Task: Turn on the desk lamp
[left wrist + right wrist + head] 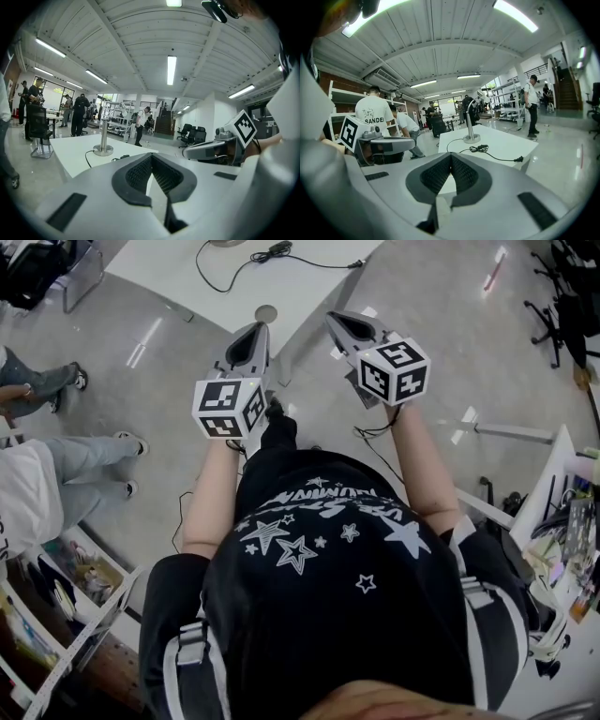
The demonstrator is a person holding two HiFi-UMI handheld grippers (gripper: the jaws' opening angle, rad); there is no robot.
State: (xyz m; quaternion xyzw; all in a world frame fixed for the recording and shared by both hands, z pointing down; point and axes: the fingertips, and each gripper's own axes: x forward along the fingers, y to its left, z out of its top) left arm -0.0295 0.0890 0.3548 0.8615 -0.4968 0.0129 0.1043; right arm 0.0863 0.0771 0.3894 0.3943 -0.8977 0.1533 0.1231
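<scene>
The desk lamp stands on a white table ahead of me. Its round metal base and upright pole show in the left gripper view. In the right gripper view the lamp has a curved neck, and its black cord with an inline switch trails to a loose plug. My left gripper and right gripper are held side by side in front of my chest, short of the table's near corner. Both are shut with nothing between the pads. Each sees the other: right gripper, left gripper.
A person's legs and another's foot are at my left, beside a low shelf. A cluttered desk is at my right and office chairs at the far right. More people stand behind the table.
</scene>
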